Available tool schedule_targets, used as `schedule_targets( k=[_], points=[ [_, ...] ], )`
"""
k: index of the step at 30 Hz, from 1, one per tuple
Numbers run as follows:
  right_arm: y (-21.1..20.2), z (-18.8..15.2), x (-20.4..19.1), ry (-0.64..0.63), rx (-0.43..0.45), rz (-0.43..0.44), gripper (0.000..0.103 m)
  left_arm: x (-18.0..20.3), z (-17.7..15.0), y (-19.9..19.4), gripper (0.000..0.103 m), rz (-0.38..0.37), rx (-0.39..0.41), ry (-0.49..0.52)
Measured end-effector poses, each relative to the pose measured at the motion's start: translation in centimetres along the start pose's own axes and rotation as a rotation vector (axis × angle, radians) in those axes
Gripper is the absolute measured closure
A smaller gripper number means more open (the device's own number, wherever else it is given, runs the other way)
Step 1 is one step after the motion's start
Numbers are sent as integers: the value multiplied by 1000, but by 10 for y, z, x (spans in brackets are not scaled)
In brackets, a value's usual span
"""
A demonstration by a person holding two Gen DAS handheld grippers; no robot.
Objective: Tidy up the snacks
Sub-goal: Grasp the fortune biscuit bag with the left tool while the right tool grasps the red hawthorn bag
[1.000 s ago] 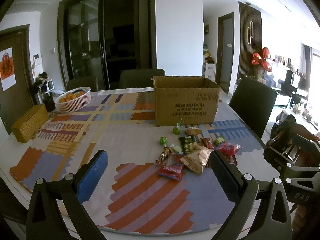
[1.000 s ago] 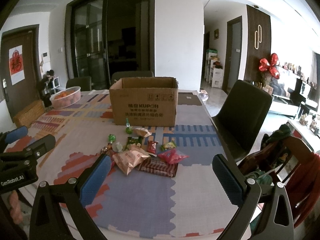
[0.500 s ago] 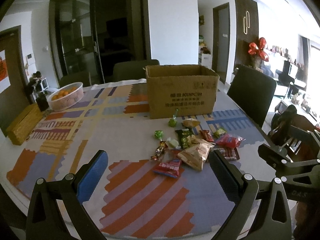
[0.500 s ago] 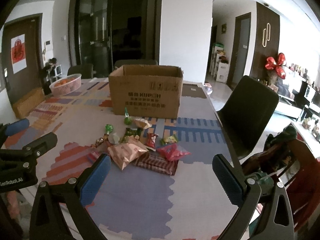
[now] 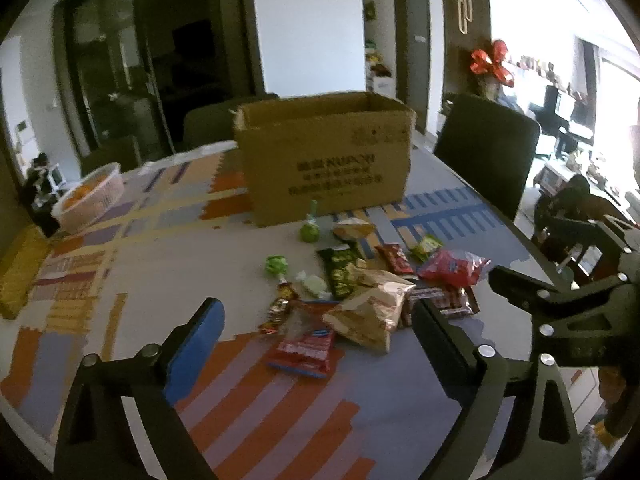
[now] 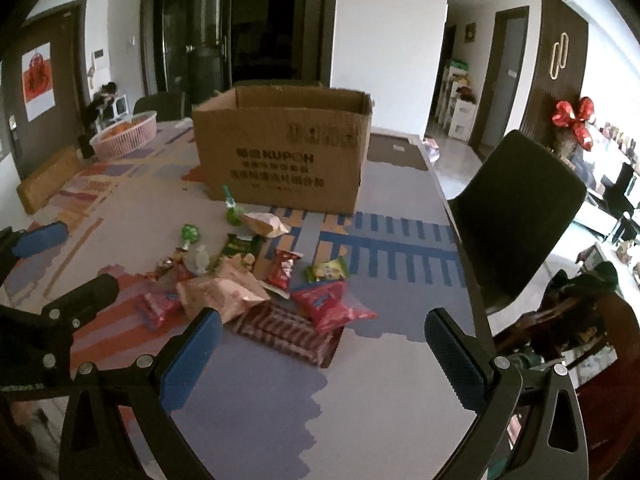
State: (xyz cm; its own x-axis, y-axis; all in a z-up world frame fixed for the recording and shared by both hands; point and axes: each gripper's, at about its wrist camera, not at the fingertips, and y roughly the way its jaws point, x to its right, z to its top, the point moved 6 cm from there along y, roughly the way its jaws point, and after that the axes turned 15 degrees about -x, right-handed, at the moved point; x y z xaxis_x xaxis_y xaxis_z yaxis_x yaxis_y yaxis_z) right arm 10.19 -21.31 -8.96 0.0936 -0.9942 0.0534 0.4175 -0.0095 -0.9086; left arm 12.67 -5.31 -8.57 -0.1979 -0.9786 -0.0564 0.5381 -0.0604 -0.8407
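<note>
Snacks heaped on the patterned worktop (image 6: 400, 360), both tongs spread and empty above the near edge.

Left tongs (image 5: 316, 332) hang with jaws wide apart over a red packet (image 5: 304, 350) and a tan crinkled bag (image 5: 368, 312); right tongs (image 6: 324, 344) are equally released, holding nothing, above a striped dark-red pack (image 6: 288, 330) and a red pouch (image 6: 332, 306). The snack pile (image 6: 248, 272) lies just in front of an open cardboard box (image 6: 280, 148), with green lollipops (image 5: 276, 266) at its left side. A pink basket of oranges (image 6: 126, 136) sits well apart, far left.
</note>
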Motion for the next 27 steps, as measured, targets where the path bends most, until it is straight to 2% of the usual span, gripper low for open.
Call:
schedule_targets(
  k=[6,12,20,27],
  points=[
    [33,11,7,-40,-76,25,1,13,8,31,15,-52,-63,43],
    [64,19,9,-103,-152,40,7,20,17,59,19,-95,-121,61],
    [98,25,13,-132,-244,87,21,30,21,91,23,-102,-186,99],
    [122,24,12,-119,-316,135,36,34,20,111,32,-111,-237,109]
  ],
)
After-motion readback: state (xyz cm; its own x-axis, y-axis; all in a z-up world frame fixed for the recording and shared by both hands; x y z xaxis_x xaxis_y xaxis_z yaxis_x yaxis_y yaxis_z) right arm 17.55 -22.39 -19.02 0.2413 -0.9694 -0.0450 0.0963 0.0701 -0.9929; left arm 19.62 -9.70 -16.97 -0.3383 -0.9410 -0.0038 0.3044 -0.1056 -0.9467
